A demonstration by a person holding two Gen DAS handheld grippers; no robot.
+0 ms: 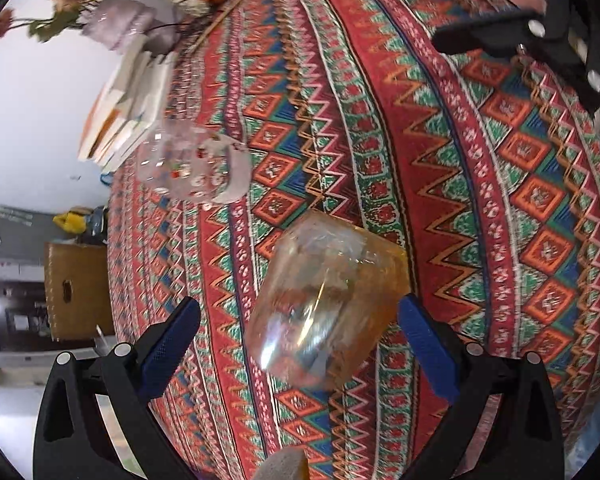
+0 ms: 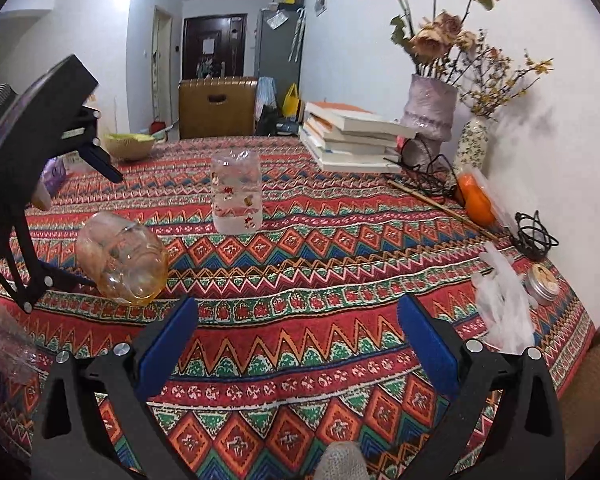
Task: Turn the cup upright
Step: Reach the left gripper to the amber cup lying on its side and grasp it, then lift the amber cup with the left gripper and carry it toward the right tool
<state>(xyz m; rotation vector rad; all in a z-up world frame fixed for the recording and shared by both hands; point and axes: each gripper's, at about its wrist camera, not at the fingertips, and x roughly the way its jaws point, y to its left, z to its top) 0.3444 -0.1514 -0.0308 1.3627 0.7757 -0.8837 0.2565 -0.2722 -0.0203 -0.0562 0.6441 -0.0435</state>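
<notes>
An amber glass cup [image 1: 328, 300] lies on its side on the patterned tablecloth [image 1: 440, 200]. My left gripper [image 1: 298, 304] is open, its blue pads wide apart on either side of the cup; the right pad is close to the cup's wall. In the right wrist view the same cup [image 2: 122, 268] is at the left, tilted, between the left gripper's fingers [image 2: 102, 229]. My right gripper [image 2: 298, 302] is open over bare cloth, holding nothing. One of its fingers [image 1: 480, 36] shows at the top right of the left wrist view.
A clear glass with red motifs [image 2: 236, 196] stands mid-table. Stacked books [image 2: 352, 136], two vases with dried flowers [image 2: 430, 116], oranges [image 2: 476, 196], a black cable [image 2: 534, 236], a tin [image 2: 542, 284] and a plastic bag [image 2: 504, 304] line the right side. A melon half [image 2: 128, 146] is far left.
</notes>
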